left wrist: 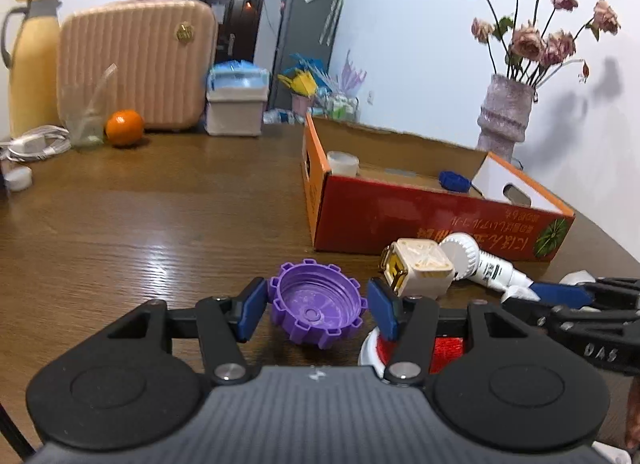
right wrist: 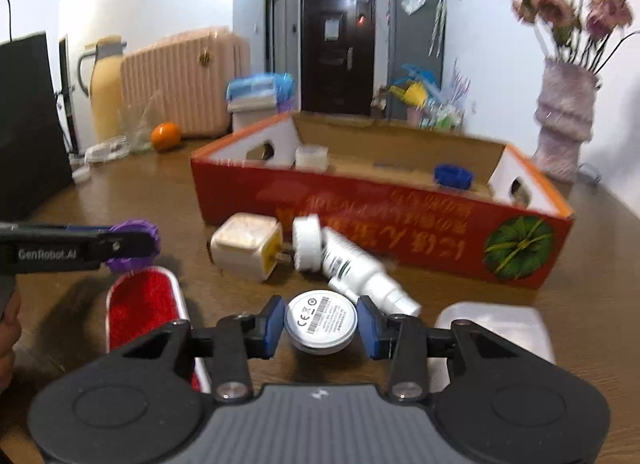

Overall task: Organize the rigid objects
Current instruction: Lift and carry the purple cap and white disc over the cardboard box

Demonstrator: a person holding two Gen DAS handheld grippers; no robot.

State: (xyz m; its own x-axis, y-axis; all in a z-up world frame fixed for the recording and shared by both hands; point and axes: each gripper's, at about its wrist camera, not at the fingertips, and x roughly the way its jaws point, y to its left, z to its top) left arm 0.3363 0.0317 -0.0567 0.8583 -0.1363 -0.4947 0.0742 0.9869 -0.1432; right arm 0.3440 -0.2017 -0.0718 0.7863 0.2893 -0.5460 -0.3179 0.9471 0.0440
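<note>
My left gripper (left wrist: 317,310) is open around a purple toothed cap (left wrist: 318,306) lying hollow side up on the wooden table; its blue pads stand just apart from the cap. My right gripper (right wrist: 321,326) is open around a round white disc with a label (right wrist: 321,320); small gaps show on both sides. A cream and gold cube (left wrist: 418,268) (right wrist: 246,246) and a white bottle (left wrist: 486,264) (right wrist: 352,264) lie in front of the red open cardboard box (left wrist: 400,215) (right wrist: 360,219). The box holds a white cup (left wrist: 343,163) (right wrist: 312,156) and a blue cap (left wrist: 454,180) (right wrist: 453,175).
A red brush with a white rim (right wrist: 144,304) (left wrist: 384,348) lies between the grippers. A white flat lid (right wrist: 492,324) lies to the right. An orange (left wrist: 124,127), glass, thermos, pink suitcase (left wrist: 136,63) and tissue box stand at the back. A flower vase (left wrist: 506,111) stands behind the box.
</note>
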